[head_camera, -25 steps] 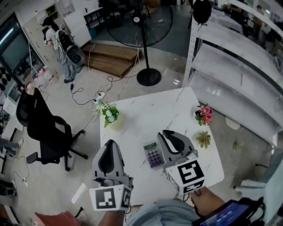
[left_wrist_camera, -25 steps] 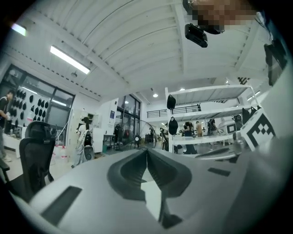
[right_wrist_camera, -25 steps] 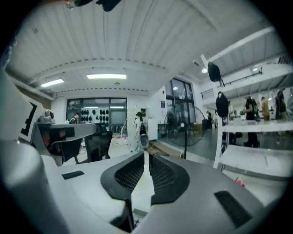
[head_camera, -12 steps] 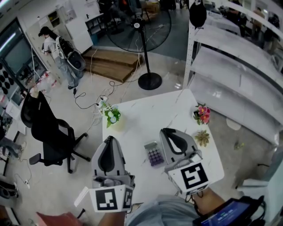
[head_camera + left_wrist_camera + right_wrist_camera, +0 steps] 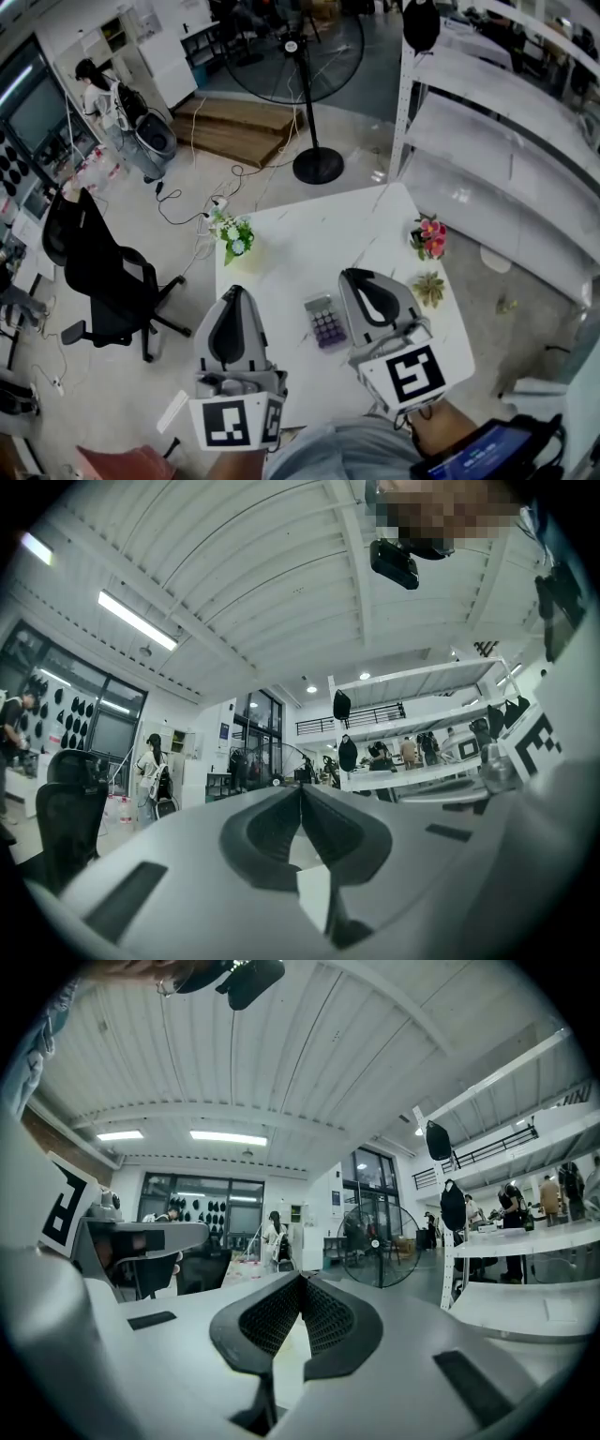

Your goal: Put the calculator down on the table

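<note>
Workshop room w/ pale grey floor [image 5: 122, 394]. White marble-look table [image 5: 309, 234] at centre. Black office chair [image 5: 98, 277] to its left, big pedestal fan [image 5: 302, 56] beyond, white metal shelving [image 5: 506, 141] on right. Loose cables [image 5: 183, 202] on floor. Ribbed white ceiling [image 5: 262, 574] w/ strip lights [image 5: 136, 621].

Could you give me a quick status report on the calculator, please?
Left gripper shut, empty. Right gripper shut, empty. Small grey calculator with purple keys lying flat on white marble-look table, between the grippers. Nothing in the way.
</note>
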A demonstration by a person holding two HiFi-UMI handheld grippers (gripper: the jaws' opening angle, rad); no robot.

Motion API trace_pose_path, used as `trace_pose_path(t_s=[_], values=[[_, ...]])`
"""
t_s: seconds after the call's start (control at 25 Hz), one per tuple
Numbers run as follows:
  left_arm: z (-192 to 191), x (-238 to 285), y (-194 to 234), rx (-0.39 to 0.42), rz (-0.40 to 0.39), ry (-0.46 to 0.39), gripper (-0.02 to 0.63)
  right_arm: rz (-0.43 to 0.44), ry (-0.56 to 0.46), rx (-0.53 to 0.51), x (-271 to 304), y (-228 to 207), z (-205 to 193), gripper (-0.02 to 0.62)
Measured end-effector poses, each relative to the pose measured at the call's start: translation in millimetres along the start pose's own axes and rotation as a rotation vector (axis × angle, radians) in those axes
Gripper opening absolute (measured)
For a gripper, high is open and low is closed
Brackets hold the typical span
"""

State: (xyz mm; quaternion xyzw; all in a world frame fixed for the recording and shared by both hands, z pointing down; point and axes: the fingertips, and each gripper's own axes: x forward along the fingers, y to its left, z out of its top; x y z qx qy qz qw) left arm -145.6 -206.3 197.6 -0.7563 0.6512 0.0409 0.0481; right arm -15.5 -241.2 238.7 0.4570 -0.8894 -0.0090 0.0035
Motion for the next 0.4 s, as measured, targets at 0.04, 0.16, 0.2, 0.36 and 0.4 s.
trace_pose_path(t_s=[0.04, 0.16, 0.2, 0.36, 0.4], values=[[-0.9, 0.4, 0.2, 0.0, 0.0, 0.0, 0.009, 0.002, 0.001, 0.001, 0.6, 0.3, -1.2, 0.015], [-4.1, 2.1, 1.7, 0.002, 0.001, 0.006, 0.009, 0.006, 0.007, 0.003, 3.1, 1.2, -4.0, 0.015], [-5.0, 2.9, 2.3, 0.002, 0.001, 0.008, 0.009, 0.007, 0.008, 0.003, 4.1, 1.2, -4.2, 0.015], [-5.7, 6.5, 4.6, -0.004, 0.005, 0.012, 0.009, 0.009, 0.01, 0.002, 8.4, 0.5, -4.2, 0.015], [-5.6, 7.5, 5.1, -0.006, 0.006, 0.012, 0.009, 0.01, 0.01, 0.002, 9.5, 0.4, -4.3, 0.015]])
